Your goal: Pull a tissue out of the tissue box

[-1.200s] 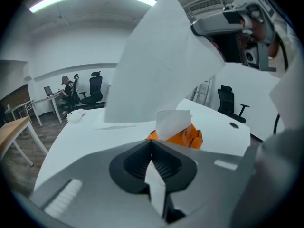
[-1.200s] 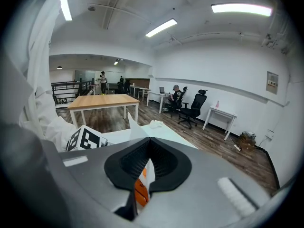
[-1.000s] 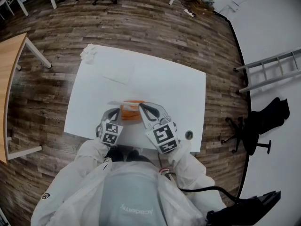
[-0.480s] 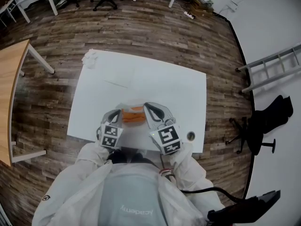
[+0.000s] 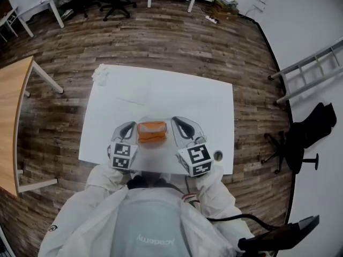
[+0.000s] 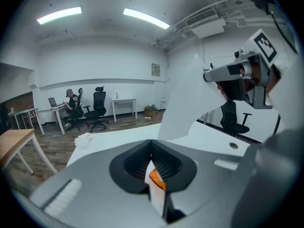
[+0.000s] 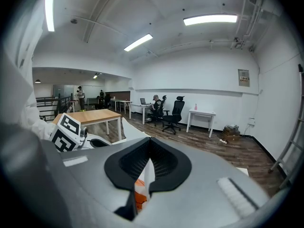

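The orange tissue box lies on the white table near its front edge, between my two grippers. My left gripper is shut on a white tissue, a strip of which shows between its jaws with the orange box below. In the left gripper view the sheet rises toward my right gripper. The right gripper is also shut on the tissue, above the box. Beside it, the left gripper's marker cube shows.
Crumpled tissues sit at the table's far left corner and a flat sheet lies further in. A round hole is by the front right edge. A wooden table stands left, a ladder and chair right.
Both grippers have lifted and drawn apart, the right one shifting rightward, so the orange box now shows uncovered between them. The tissue has come up with them.
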Motion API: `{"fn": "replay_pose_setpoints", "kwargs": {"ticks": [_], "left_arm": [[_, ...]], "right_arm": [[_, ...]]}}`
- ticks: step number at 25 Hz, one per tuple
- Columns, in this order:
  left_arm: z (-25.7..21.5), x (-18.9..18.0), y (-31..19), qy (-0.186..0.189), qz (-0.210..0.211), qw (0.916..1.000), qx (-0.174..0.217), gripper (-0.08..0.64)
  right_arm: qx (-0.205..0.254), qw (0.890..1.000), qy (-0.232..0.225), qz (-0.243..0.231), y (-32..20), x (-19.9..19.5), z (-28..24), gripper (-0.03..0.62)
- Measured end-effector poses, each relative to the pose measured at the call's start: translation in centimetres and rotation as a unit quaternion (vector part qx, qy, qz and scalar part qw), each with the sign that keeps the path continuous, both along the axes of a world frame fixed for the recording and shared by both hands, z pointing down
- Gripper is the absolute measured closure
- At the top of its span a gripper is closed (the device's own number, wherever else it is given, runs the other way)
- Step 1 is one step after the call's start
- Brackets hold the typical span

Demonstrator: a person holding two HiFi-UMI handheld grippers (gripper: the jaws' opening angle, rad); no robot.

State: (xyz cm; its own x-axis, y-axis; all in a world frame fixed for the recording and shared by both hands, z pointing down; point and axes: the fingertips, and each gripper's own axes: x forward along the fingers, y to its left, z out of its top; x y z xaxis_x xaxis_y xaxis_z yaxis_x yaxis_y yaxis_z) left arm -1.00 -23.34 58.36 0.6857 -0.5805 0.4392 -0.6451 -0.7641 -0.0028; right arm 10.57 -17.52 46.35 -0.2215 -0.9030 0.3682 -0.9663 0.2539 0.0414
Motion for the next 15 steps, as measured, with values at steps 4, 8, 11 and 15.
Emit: {"fn": "replay_pose_setpoints", "kwargs": {"ticks": [4, 8, 11, 15], "left_arm": [[-1.7, -0.2, -1.0, 0.009, -0.009, 0.9998, 0.015, 0.56], [-3.4, -0.6, -1.6, 0.014, -0.013, 0.9993, 0.033, 0.56], [-4.8, -0.6, -1.9, 0.026, -0.015, 0.9989, 0.036, 0.56], [-6.8, -0.5, -2.3, 0.049, -0.018, 0.9979, 0.039, 0.56]], "right_arm": [[0.01, 1.0, -0.006, 0.02, 0.3, 1.5, -0.5, 0.592], [0.017, 0.999, -0.011, 0.041, 0.8, 2.7, -0.5, 0.592], [0.021, 0.998, -0.017, 0.055, 1.0, 3.6, -0.5, 0.592], [0.027, 0.997, -0.021, 0.07, 1.1, 4.5, -0.4, 0.592]]}}
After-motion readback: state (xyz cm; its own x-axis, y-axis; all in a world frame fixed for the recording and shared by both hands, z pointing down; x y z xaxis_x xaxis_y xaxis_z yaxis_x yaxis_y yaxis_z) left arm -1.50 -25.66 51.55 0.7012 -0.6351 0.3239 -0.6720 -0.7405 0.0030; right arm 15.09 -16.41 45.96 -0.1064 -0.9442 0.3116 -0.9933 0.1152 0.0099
